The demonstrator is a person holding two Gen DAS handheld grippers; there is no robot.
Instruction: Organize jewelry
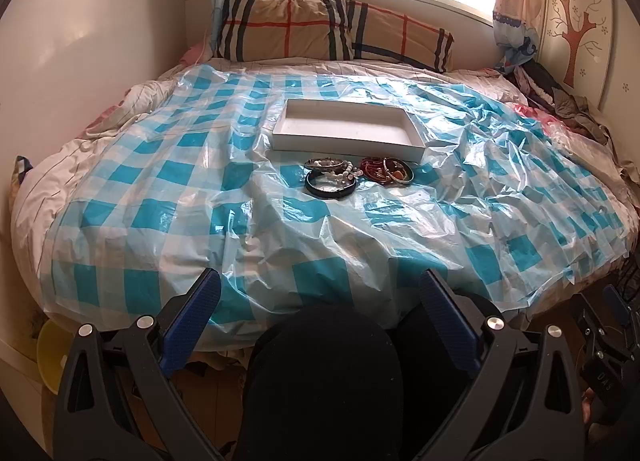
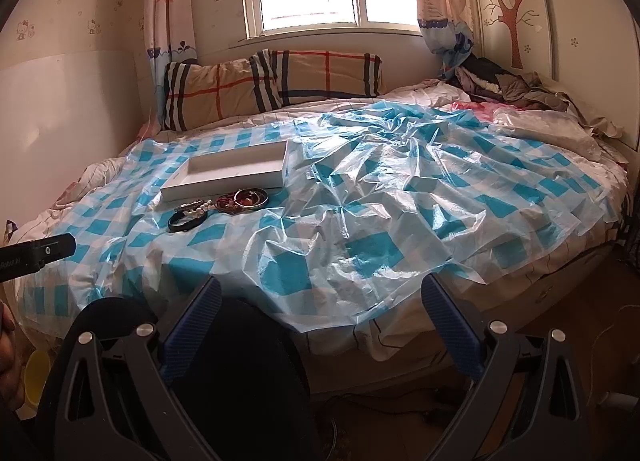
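A white shallow tray (image 1: pixel 416 151) lies on the bed's blue-checked plastic sheet (image 1: pixel 160 189), and shows in the right wrist view (image 2: pixel 224 182) too. Just in front of it lies a pile of jewelry: a black bangle (image 1: pixel 330 190) with white bead bracelets (image 1: pixel 344 172) on the left, red and metal bangles (image 1: pixel 387 170) on the right. The pile shows in the right wrist view as well (image 2: pixel 224 207). My left gripper (image 1: pixel 320 297) is open and empty, held back off the bed's near edge. My right gripper (image 2: pixel 322 303) is open and empty, also off the near edge.
Plaid pillows (image 1: pixel 332 31) lie at the head under the window. A heap of clothes (image 2: pixel 508 85) sits at the far right corner. A yellow bowl (image 1: pixel 50 349) stands on the floor at left. The person's dark knees (image 1: pixel 324 377) are below the grippers.
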